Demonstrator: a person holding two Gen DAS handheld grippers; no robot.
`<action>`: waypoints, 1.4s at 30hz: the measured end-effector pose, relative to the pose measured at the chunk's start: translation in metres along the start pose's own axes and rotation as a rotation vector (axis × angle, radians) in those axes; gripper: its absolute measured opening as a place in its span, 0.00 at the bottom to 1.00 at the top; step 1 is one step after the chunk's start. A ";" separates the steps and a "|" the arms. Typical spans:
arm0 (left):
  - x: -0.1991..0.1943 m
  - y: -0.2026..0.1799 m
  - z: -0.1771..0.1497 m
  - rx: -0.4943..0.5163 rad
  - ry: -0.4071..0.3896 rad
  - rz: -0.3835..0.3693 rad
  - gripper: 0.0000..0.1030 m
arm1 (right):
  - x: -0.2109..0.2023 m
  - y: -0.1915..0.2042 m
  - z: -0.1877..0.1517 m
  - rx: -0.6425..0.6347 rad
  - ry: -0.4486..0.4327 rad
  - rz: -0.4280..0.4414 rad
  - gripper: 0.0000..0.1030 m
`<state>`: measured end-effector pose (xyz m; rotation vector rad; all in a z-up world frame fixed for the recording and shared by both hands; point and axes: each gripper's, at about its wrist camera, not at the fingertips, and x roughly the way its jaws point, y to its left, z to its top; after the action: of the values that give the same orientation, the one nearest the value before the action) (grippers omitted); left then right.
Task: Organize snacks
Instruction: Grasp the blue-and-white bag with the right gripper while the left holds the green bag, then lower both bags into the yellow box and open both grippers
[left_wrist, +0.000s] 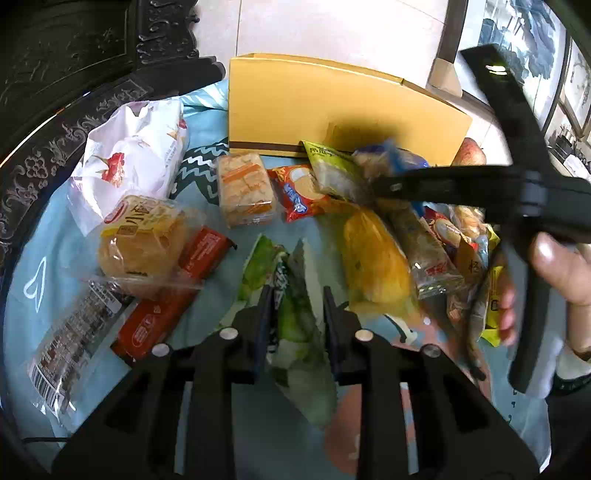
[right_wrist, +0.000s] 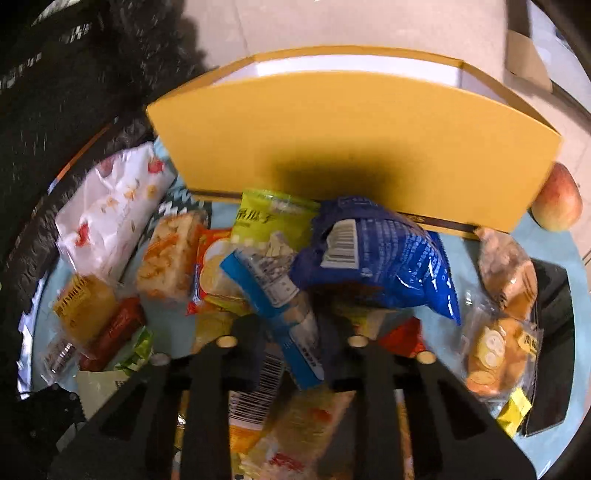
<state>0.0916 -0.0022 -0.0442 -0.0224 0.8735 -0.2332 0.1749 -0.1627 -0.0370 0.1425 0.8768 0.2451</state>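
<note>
A yellow cardboard box (left_wrist: 332, 107) stands at the back of a table strewn with snack packs; it also shows in the right wrist view (right_wrist: 354, 147). My left gripper (left_wrist: 297, 295) is shut on a green and white snack packet (left_wrist: 291, 314), held low over the cloth. My right gripper (right_wrist: 291, 325) is shut on a clear packet with a blue stripe (right_wrist: 284, 306), with a blue foil bag (right_wrist: 384, 258) just right of it. In the left wrist view the right gripper (left_wrist: 376, 181) reaches in from the right near the box front.
White flower-print bag (left_wrist: 129, 162), bread roll pack (left_wrist: 144, 243), red bar (left_wrist: 173, 295), orange cake pack (left_wrist: 243, 188) lie left. Yellow pack (left_wrist: 373, 258) and more wrappers lie right. An apple (right_wrist: 557, 199) sits beside the box. Dark carved furniture (left_wrist: 74, 55) stands back left.
</note>
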 end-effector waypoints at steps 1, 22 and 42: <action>-0.001 0.000 0.000 0.001 -0.004 0.003 0.22 | -0.014 -0.003 -0.002 0.007 -0.048 0.032 0.13; -0.080 -0.027 0.016 0.067 -0.133 -0.014 0.21 | -0.149 -0.049 -0.049 0.074 -0.292 0.227 0.14; -0.033 -0.074 0.190 0.133 -0.189 0.030 0.21 | -0.130 -0.082 0.051 0.043 -0.393 0.032 0.14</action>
<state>0.2018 -0.0813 0.1111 0.0913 0.6680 -0.2562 0.1474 -0.2784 0.0737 0.2359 0.4901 0.2189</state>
